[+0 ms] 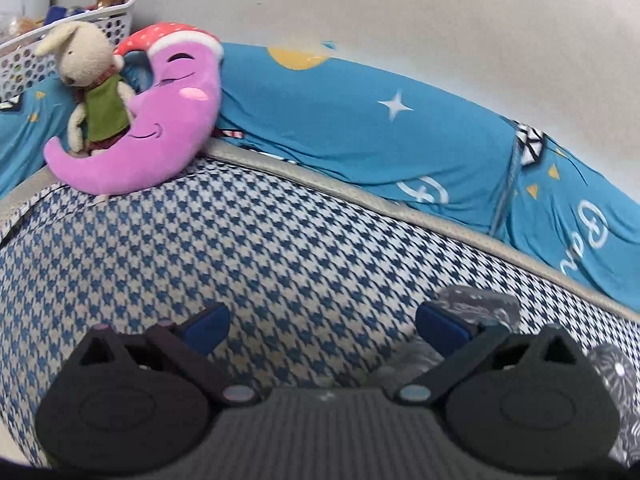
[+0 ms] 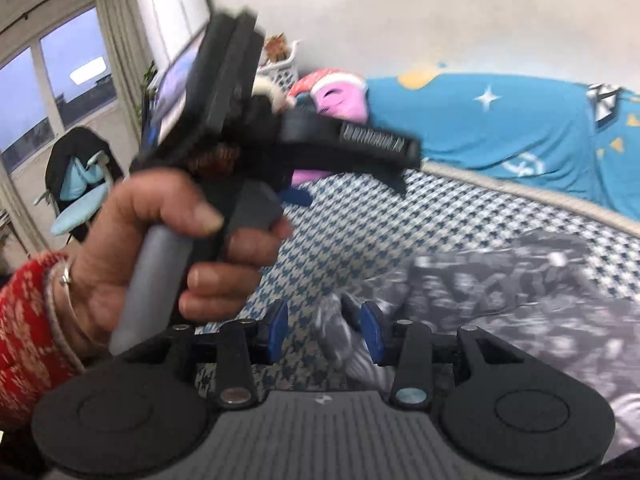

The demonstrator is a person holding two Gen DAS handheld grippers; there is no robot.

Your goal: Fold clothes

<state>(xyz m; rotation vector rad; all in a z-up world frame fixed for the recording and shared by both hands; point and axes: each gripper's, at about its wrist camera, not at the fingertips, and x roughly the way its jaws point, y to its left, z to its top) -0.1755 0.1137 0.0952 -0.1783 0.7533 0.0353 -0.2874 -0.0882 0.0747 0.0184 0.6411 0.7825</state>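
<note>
The left gripper (image 1: 322,326) is seen with its blue-padded fingers spread wide apart, nothing held between them, above a blue-and-white houndstooth mattress (image 1: 240,248). The grey patterned garment (image 2: 520,296) is spread on the mattress toward the right; only an edge of it is caught in the left wrist view, behind and beside the right-hand finger. In the right wrist view the right gripper (image 2: 324,334) is shown with its pads part-way apart, a bunched fold of the garment lying between them; whether either pad is touching the cloth cannot be told through the blur. A hand (image 2: 160,248) with a red patterned sleeve (image 2: 24,332) is wrapped round the grey handle of the other gripper, which is held above the mattress to the left. A pink moon cushion (image 1: 160,120) and a plush rabbit (image 1: 88,80) are propped at the far edge against blue bedding (image 1: 360,120), with a white basket (image 1: 80,28) behind
</note>
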